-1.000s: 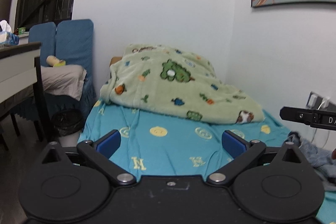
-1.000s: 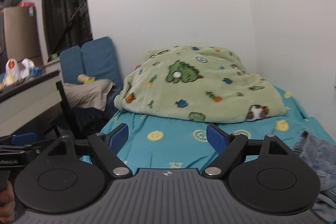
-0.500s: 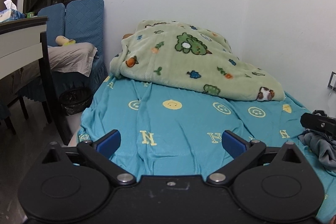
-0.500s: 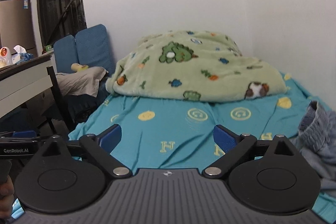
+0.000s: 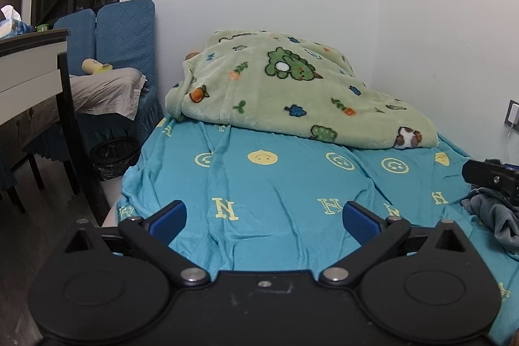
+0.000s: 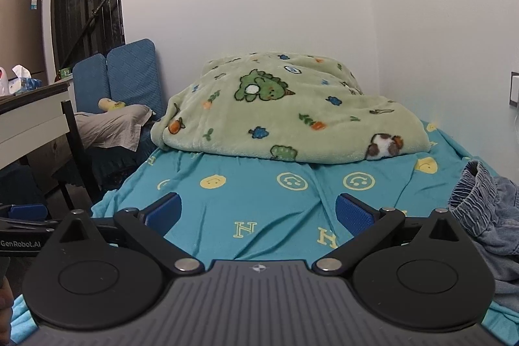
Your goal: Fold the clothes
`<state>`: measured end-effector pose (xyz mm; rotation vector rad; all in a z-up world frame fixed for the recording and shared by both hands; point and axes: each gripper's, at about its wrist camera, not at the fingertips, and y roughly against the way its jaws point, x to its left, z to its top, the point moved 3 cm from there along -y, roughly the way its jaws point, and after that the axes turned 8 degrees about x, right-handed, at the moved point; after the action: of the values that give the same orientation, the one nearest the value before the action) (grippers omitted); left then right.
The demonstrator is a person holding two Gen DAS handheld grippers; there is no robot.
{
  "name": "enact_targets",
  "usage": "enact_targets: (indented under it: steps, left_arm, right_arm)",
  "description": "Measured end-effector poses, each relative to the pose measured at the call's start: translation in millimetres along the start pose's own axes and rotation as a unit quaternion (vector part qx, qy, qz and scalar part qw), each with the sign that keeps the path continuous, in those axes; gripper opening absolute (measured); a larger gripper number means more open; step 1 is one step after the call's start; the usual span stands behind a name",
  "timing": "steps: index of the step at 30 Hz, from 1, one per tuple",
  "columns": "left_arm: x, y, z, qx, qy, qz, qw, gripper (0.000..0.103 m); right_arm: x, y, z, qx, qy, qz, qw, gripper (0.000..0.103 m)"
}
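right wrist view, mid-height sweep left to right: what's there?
Desk → blue chair with grey cloth on its seat → green cartoon blanket on the teal bedsheet → denim garment at the right edge.

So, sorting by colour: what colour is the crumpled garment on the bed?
Faded denim blue garment, clearest in the right wrist view.

Both tools tilted down toward the bed sheet.

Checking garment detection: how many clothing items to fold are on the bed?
1 visible: a crumpled blue-grey denim garment at the right edge of the teal bedsheet, beside the right gripper. It is cut off by the frame, so more may lie hidden.
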<state>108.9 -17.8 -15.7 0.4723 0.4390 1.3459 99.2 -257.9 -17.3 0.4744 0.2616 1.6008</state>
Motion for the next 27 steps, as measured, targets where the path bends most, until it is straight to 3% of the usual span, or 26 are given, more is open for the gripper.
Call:
enact_targets:
  steps: [27]
  left_arm:
    - [-1.4, -2.8, -1.7, 0.003, 0.001, -0.003, 1.0000, 0.103]
  right_arm:
    - [-5.4, -12.3, -10.3, 0.024, -0.008, -0.014, 1.000, 0.103]
